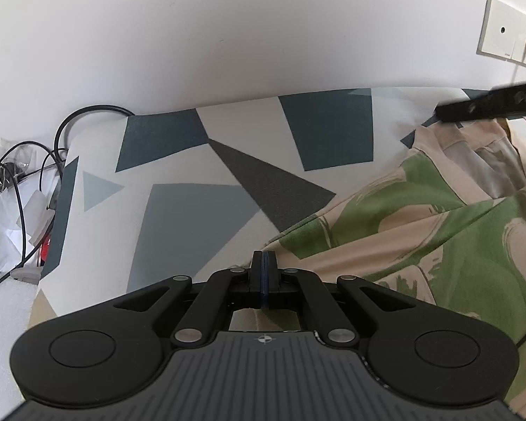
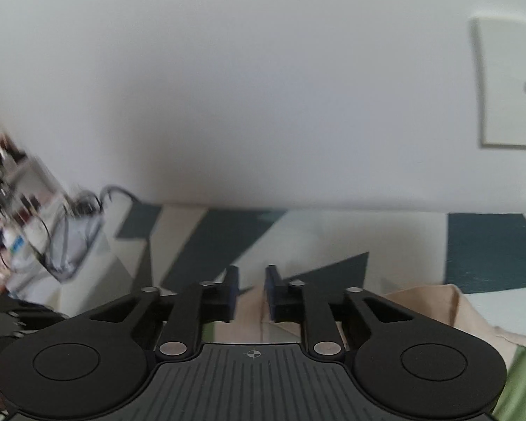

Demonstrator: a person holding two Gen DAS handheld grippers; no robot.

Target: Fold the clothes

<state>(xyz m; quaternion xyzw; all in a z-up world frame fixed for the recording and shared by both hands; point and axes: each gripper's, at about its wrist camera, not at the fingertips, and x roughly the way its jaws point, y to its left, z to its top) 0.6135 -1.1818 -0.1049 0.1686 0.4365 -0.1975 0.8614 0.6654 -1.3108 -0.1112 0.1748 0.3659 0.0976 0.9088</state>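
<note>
A beige garment with green leaf print (image 1: 420,231) lies on the right of a table under a geometric blue, grey and white cloth (image 1: 193,217). My left gripper (image 1: 264,258) is shut, pads together, and the garment's left corner runs straight into its tips. In the right wrist view my right gripper (image 2: 251,280) stands a little open above the garment's beige edge (image 2: 427,305). Cloth shows below the gap, but the pads do not press on it. A black bar of the right gripper (image 1: 491,105) reaches over the collar at the far right.
A white wall (image 1: 228,35) stands right behind the table, with a socket plate (image 1: 508,31) at the upper right. Off the table's left end lie black cables, plastic bags and white foam (image 1: 14,189), seen blurred as clutter (image 2: 28,224) in the right wrist view.
</note>
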